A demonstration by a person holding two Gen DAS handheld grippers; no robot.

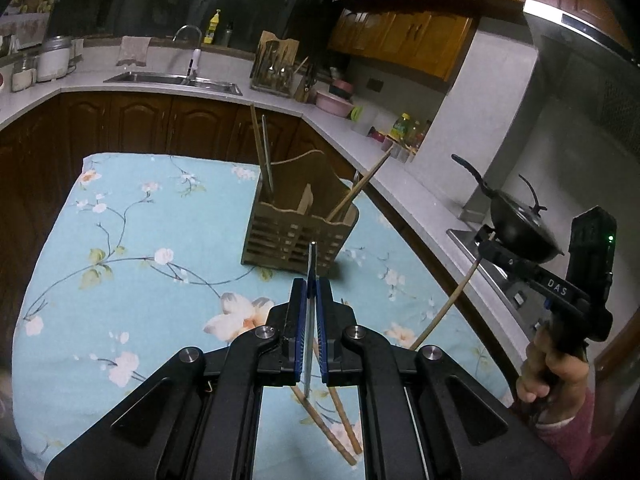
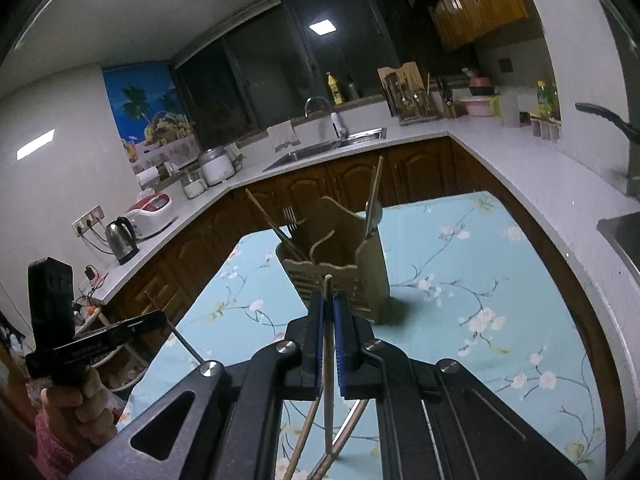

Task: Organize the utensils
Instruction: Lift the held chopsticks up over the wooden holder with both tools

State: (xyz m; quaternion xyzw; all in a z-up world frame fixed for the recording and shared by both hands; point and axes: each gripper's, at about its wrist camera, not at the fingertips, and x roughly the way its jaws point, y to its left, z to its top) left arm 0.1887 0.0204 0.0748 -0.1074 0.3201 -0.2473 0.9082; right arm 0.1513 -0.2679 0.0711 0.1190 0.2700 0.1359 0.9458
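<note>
Your left gripper (image 1: 311, 280) is clamped tight on a metal chopstick (image 1: 309, 320): thin, stiff, slick, so hold mid-shaft. The wooden holder (image 1: 298, 216) sits mid-table on the floral cloth (image 1: 120, 240), far half. Your right gripper (image 2: 328, 304) pinches a wooden chopstick (image 2: 328, 360), light and grippier. Open cloth all round; more chopsticks (image 1: 340, 428) lie by the near edge.

Black tongs (image 1: 312, 286) with blue pads, silver screws, pink sleeve.
</note>
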